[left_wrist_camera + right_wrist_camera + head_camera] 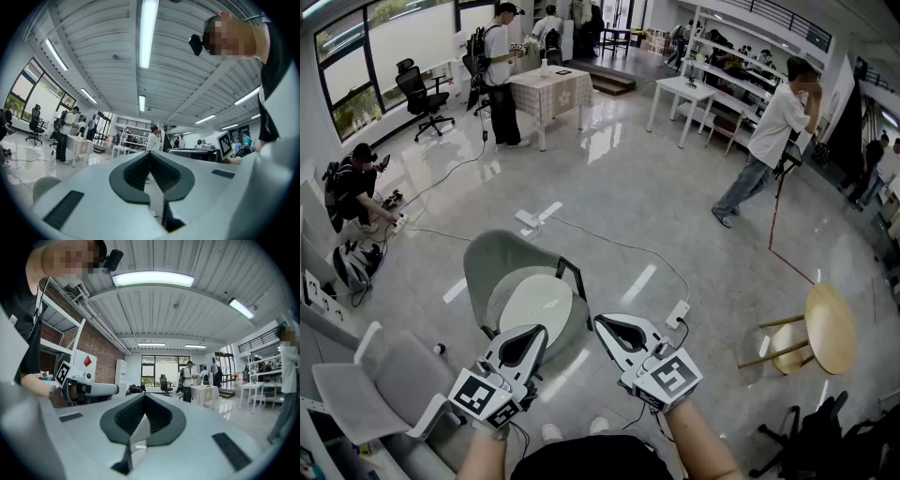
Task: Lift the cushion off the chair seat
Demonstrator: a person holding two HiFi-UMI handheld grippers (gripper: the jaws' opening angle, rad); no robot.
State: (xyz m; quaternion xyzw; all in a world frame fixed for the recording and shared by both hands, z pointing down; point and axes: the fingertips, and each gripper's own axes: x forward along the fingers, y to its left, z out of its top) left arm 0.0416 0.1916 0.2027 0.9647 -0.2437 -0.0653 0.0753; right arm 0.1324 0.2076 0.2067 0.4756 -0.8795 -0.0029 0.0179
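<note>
Glossy grey floor (675,206) of a big open workroom runs under strip lights, with windows along the far left wall.

Both claws are held level, side by side at the near edge of the head view. The left gripper (538,329) has its jaws together with nothing between them; its own view shows the ribbed pads (136,171) meeting at the tip. The right gripper (602,322) is likewise pressed together and empty, as its own view confirms.

Just beyond the left gripper sits the cushion (536,302), round and pale, lying flat on the seat of the green chair (499,264). From the head view the left gripper's tip overlaps the cushion's near right edge; whether it touches cannot be told. The right gripper is to the right of the chair, clear of it.

Right of the chair, a white power strip (678,314) lies on the floor with its cable trailing to the far left. A grey chair (366,394) stands at the near left, and a round wooden stool (827,328) lies tipped over at the right.

Farther off, a crouching person (352,187) is at the left, a person in a white shirt (773,131) walks at the far right, and another person (499,70) stands by a cloth-covered table (548,89).
</note>
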